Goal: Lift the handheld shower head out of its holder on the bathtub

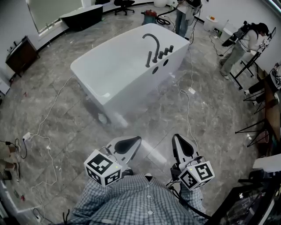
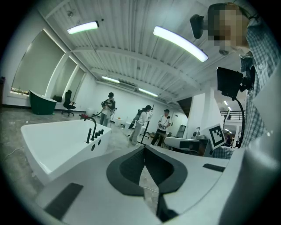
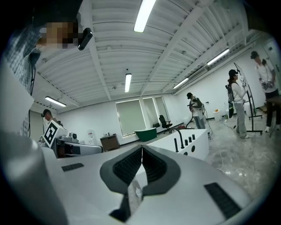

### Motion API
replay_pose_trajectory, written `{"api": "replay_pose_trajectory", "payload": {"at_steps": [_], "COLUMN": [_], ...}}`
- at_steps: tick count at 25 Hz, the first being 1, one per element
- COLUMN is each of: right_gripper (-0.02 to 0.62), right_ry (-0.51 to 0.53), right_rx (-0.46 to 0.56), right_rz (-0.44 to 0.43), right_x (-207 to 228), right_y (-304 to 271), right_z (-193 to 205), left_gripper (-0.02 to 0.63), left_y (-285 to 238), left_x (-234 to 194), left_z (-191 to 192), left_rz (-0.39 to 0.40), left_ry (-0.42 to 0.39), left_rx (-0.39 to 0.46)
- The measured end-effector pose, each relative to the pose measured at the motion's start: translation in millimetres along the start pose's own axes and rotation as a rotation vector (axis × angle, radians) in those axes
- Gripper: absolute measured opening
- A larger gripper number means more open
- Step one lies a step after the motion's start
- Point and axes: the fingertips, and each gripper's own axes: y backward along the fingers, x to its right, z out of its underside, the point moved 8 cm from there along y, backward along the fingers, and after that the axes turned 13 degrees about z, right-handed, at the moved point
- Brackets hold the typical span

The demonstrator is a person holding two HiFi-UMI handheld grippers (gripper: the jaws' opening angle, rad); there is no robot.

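Well short of the white bathtub (image 1: 109,77), left gripper (image 1: 137,139) closed empty, right gripper (image 1: 178,138) closed empty

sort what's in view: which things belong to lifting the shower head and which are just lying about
For the job: white freestanding bathtub, dark upright handheld shower head on its rim, left gripper and right gripper, jaws shut.
Lying about: white floor cables, dark wooden cabinet, black office chair.
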Motion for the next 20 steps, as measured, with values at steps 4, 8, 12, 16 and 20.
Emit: {"api": "replay_pose_trajectory", "payload": {"at_steps": [4,8,12,16,20], "right_gripper": [0.018,0.018,0.018,0.018,0.018], "right_ry": [-0.002,0.004,0.008,-0.003,0.001], "right_rx": [-0.002,0.002,0.010,0.007,-0.001], "right_rz": [-0.007,-0.021,-0.029,-0.027,-0.036], "right_x": [4.3,9.2,16.1,28.5,38.4], "right_y": [3.4,5.4,10.4,15.2,22.0], "right_z": [0.0,-1.4,-3.5,-3.6,-3.0], "left_gripper": [-0.002,-0.002,-0.002,-0.002,-0.002], "left_y": [-3.8,-8.8,-14.1,-20.7,-23.7], "left_x": [4.7,8.1,14.4,21.0,30.4], "left_z": [1.4,2.0,3.2,4.5,7.9], "left_rz": [-0.005,-0.013,-0.024,-0.041,-0.064], "left_ry": [0.000,-0.001,-0.004,-0.009,-0.010], "left_rx": [0.001,0.004,0.009,0.015,0.028]}}
